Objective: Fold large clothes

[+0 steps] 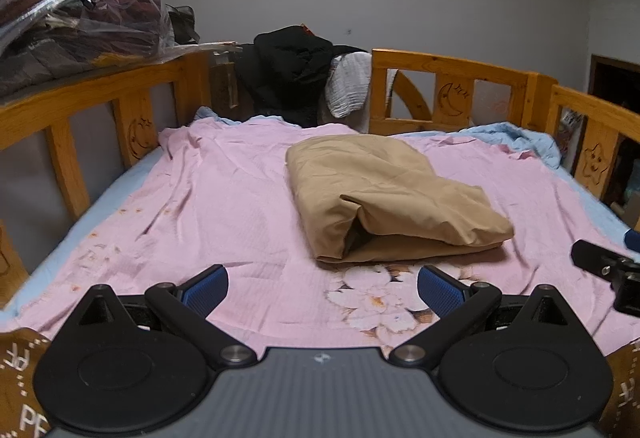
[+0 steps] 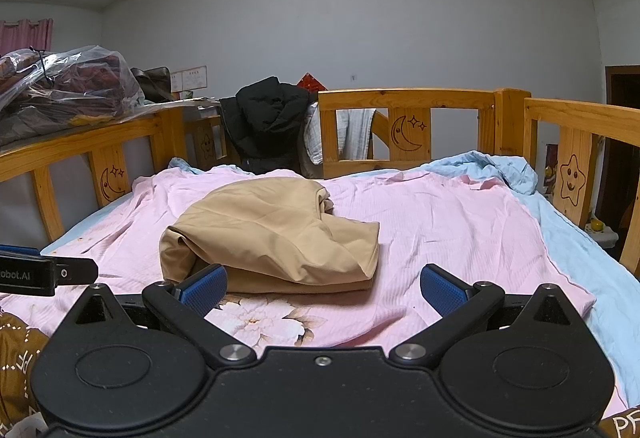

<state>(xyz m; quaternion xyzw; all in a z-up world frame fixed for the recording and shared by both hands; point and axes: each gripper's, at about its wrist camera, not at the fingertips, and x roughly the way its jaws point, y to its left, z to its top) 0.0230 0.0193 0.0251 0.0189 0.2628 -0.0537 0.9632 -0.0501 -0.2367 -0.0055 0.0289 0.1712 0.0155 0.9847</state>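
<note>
A tan garment lies folded into a thick bundle on the pink sheet, its open fold facing me. In the right wrist view the same tan garment sits just ahead and left of centre on the pink sheet. My left gripper hovers open in front of the bundle, nothing between its blue pads. My right gripper is also open and holds nothing, its left pad close to the bundle's near edge. The right gripper's black body shows at the right edge of the left wrist view.
Wooden bed rails with carved moons and stars ring the bed. A black jacket and white cloth hang over the far rail. Bagged clothes sit on a ledge at left. A blue sheet edges the right side.
</note>
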